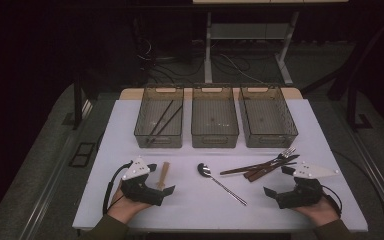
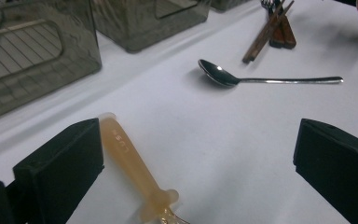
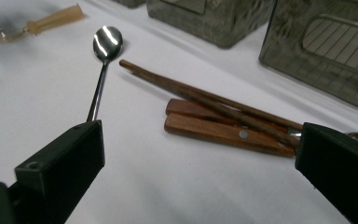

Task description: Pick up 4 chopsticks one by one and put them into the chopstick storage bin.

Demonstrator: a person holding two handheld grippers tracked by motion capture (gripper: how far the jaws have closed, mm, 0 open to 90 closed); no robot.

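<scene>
Left gripper (image 1: 161, 181) low over the white table (image 1: 300, 125), jaws wide apart, nothing clamped.

Pale-handled utensil (image 2: 130, 161) flat on the table between those jaws, touching the left one. Right gripper (image 1: 275, 190) also open and empty, near wooden-handled cutlery (image 3: 223, 130). Spoon (image 1: 220, 182) between both grippers.

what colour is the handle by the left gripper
Pale translucent amber handle; the left gripper view shows it best.
</scene>
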